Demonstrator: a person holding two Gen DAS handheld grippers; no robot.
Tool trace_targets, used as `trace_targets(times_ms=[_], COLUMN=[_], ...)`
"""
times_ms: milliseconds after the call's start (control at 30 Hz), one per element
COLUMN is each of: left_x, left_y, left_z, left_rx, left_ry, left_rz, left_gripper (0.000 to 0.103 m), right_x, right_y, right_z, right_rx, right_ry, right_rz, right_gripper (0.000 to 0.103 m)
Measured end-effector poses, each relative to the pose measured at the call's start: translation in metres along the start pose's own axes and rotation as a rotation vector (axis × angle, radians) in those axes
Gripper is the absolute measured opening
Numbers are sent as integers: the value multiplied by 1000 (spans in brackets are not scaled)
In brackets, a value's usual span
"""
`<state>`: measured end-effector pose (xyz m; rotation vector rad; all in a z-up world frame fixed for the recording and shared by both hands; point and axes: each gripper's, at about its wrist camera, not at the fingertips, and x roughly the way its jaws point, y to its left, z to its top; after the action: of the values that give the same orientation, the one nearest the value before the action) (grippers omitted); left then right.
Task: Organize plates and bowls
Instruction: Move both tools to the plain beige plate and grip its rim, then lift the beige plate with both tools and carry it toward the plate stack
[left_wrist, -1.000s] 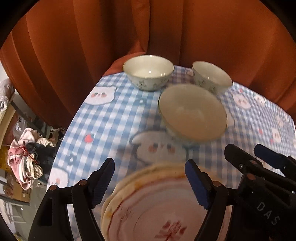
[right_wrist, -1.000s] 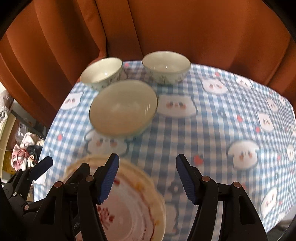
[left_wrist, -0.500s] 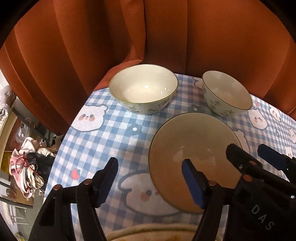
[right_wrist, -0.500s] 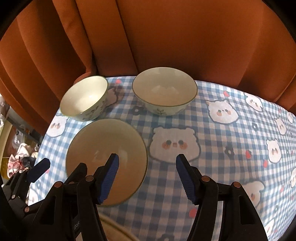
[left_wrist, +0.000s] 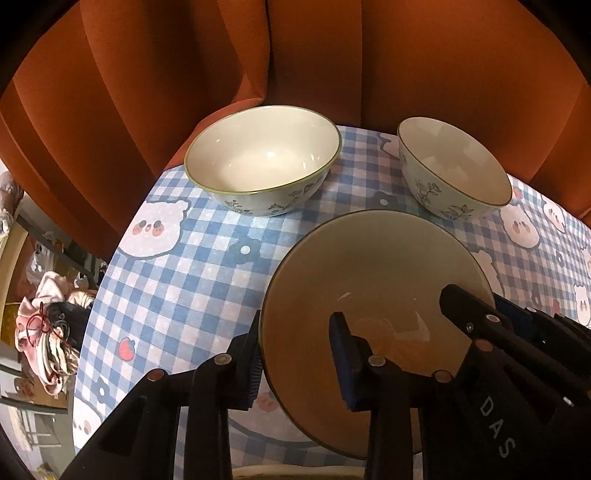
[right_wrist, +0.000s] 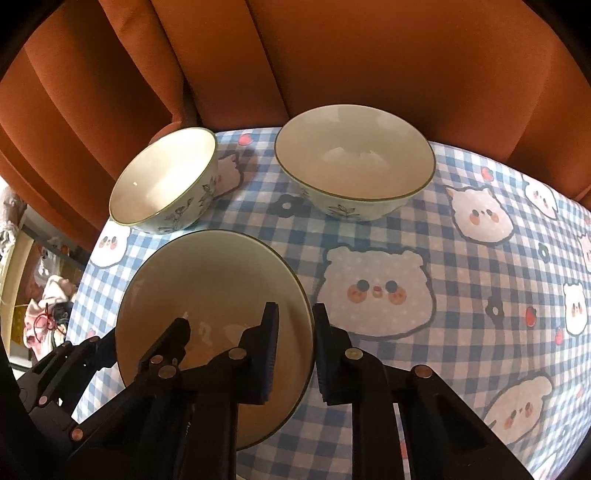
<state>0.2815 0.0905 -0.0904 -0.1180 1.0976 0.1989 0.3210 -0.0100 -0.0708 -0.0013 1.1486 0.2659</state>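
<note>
A large beige bowl (left_wrist: 373, 280) with a dark rim sits near me on the checked tablecloth; it also shows in the right wrist view (right_wrist: 210, 291). My left gripper (left_wrist: 295, 358) straddles its left rim, one finger outside and one inside, jaws partly closed. My right gripper (right_wrist: 293, 347) straddles its right rim, jaws nearly shut on the wall. Two white floral bowls stand behind: a wide one (left_wrist: 262, 158) and a smaller one (left_wrist: 454, 170). In the right wrist view they are the tilted-looking left bowl (right_wrist: 166, 181) and the right bowl (right_wrist: 354, 162).
The blue checked tablecloth (right_wrist: 461, 266) with bear prints covers a round table. Orange curtains (left_wrist: 332, 55) hang right behind it. The table edge falls away at the left, with clutter on the floor (left_wrist: 44, 332). A pale plate edge (left_wrist: 295, 472) peeks at the bottom.
Both grippers moved forward from over the pink-patterned plates to the large beige bowl. Their jaws have narrowed around its opposite rims.
</note>
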Motion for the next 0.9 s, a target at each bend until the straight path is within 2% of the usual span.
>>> trace_targets(times_ms=[267,567,900], left_x=[-14,-51,-95], left_y=[-5,-17,-39], left_z=[-4,-15,-43], left_rx=[14,57,151], left_ry=[-12,-61,-109], left_rz=[-26,-83,-164], left_gripper=[31,31,31], right_x=[-15,-56,-112], right_y=[-4,-14,-33], right_z=[-5,-20,-62], right_rx=[23,73,158], right_ry=[-10,-61,-125], right_rz=[-18,-60,-136], right_gripper=[21,21,21])
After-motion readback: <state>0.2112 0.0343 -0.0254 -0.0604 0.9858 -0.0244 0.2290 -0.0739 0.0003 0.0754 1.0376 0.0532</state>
